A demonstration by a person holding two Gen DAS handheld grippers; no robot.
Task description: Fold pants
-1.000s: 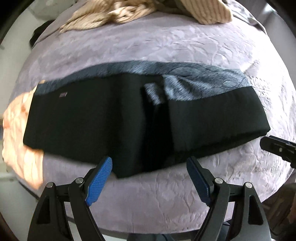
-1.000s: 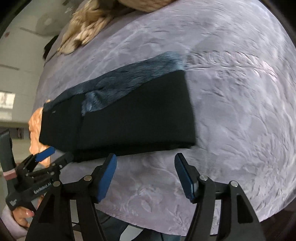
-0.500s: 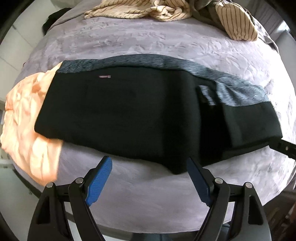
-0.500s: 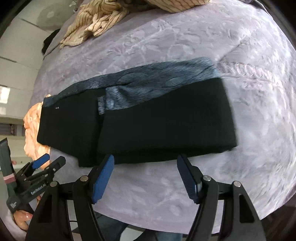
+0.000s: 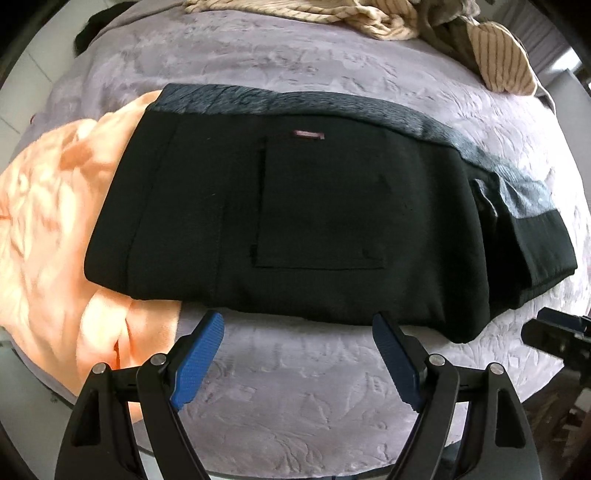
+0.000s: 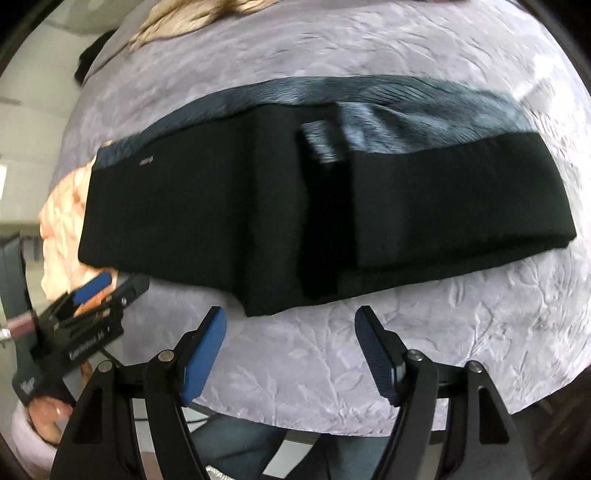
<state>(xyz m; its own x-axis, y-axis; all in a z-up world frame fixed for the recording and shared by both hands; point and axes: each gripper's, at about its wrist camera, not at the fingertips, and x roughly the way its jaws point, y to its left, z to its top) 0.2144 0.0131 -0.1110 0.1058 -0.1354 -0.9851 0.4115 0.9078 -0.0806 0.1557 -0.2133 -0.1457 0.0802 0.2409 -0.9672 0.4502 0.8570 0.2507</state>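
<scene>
Black pants (image 5: 295,221) lie folded lengthwise across a lilac embossed bedspread (image 5: 295,387), grey lining showing along the far edge. The waist end with a back pocket and small tag faces the left wrist view; the leg end runs right. They also show in the right wrist view (image 6: 332,206). My left gripper (image 5: 297,332) is open and empty, just in front of the pants' near edge. My right gripper (image 6: 290,325) is open and empty, near the pants' near edge at mid-length. The left gripper also shows in the right wrist view (image 6: 99,291).
An orange garment (image 5: 48,240) lies under the waist end at the left. Striped beige clothes (image 5: 369,18) are piled at the far side of the bed. The bed's front edge runs just below both grippers.
My left gripper has moved left along the pants toward the waist end and closer. My right gripper has shifted left toward the pants' middle. Both stayed open.
</scene>
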